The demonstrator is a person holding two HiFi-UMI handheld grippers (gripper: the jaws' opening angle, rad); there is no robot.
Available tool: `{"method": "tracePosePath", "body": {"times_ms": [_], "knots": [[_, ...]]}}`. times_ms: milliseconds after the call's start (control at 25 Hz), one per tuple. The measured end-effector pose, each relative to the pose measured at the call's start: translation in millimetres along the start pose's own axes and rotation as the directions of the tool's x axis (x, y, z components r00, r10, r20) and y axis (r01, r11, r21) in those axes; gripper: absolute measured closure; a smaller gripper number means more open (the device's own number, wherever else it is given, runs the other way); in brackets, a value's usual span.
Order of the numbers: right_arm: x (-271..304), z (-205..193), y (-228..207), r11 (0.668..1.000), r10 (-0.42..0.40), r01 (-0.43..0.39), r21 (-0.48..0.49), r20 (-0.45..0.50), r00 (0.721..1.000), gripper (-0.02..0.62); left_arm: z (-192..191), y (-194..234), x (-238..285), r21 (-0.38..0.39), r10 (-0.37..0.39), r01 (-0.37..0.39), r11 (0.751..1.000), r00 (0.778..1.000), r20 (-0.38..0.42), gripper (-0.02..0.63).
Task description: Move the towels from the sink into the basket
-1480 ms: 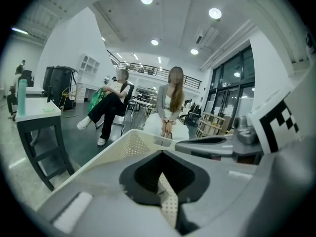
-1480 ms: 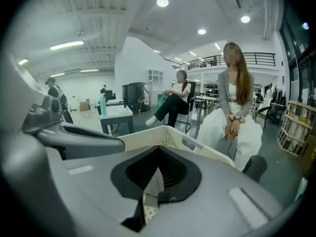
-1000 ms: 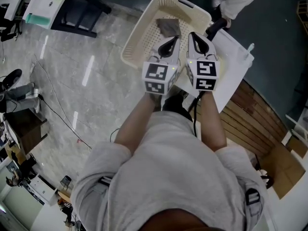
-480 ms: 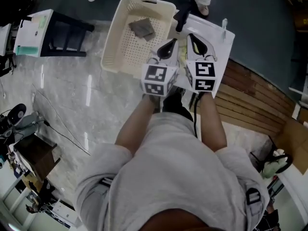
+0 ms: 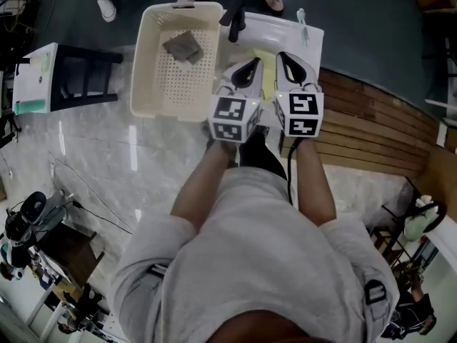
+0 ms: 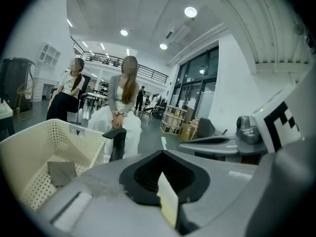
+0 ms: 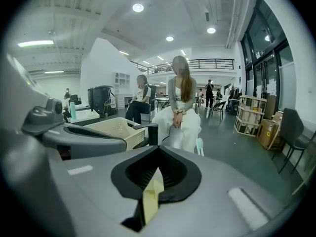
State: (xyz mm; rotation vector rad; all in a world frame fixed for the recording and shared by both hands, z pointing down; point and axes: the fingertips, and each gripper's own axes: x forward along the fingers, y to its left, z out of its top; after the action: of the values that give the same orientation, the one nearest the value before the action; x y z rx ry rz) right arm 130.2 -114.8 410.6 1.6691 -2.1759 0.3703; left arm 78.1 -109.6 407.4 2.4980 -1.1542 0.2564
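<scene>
My two grippers are held side by side above the white sink (image 5: pixel 308 40). A yellow towel (image 5: pixel 267 77) shows between them. The left gripper (image 5: pixel 247 71) is shut on a fold of that yellow towel (image 6: pixel 168 201). The right gripper (image 5: pixel 293 67) is also shut on the yellow towel (image 7: pixel 152 195). Just left of the sink stands the cream perforated basket (image 5: pixel 153 84), with one grey towel (image 5: pixel 182 46) lying inside it. In the left gripper view the basket (image 6: pixel 34 147) and its grey towel (image 6: pixel 61 172) sit at the lower left. The sink bowl is mostly hidden under the grippers.
A black faucet (image 5: pixel 235 21) and a teal toothbrush (image 5: pixel 301 16) are at the sink's far edge. Two people (image 7: pixel 177 107) sit or stand just beyond the sink. A dark stool (image 5: pixel 82 77) stands left of the basket. Wooden slats (image 5: pixel 378 134) lie to the right, cables (image 5: pixel 86 191) on the marble floor.
The head view has swung: basket and sink have shifted leftward and turned in the picture. Both grippers keep the same side-by-side pose.
</scene>
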Motion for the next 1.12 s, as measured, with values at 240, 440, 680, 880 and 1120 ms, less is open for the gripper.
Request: {"method": "tracePosePath", "body": {"times_ms": [240,440,680,880,1120], "knots": [[3.1,-37.7,-8.8,0.999,0.021,-0.019,0.026,-0.072,0.997,0.589,-37.1,-7.8,11.7,-0.027,-0.003,0.001,1.000,0.997,-0.077,0.589],[8.5,-65.8,-16.5,0.998,0.042,-0.037,0.040,-0.116,0.992,0.589,-53.1,-3.7,20.4,-0.055,0.029,-0.035,0.998,0.994,-0.105,0.589],[16.5,-98.6,-16.8,0.997,0.081,-0.078,0.023,-0.178,0.981,0.589,-89.3,2.1,23.1,-0.085,0.051,-0.065,0.994,0.987,-0.153,0.589],[26.6,-113.7,-14.4,0.993,0.116,-0.120,-0.004,-0.219,0.969,0.589,-105.1,9.4,26.9,-0.118,0.075,-0.097,0.988,0.982,-0.175,0.589],[42.6,-131.9,-10.1,0.985,0.152,-0.167,-0.033,-0.267,0.952,0.589,-123.7,20.2,26.2,-0.148,0.110,-0.141,0.979,0.974,-0.199,0.589]]}}
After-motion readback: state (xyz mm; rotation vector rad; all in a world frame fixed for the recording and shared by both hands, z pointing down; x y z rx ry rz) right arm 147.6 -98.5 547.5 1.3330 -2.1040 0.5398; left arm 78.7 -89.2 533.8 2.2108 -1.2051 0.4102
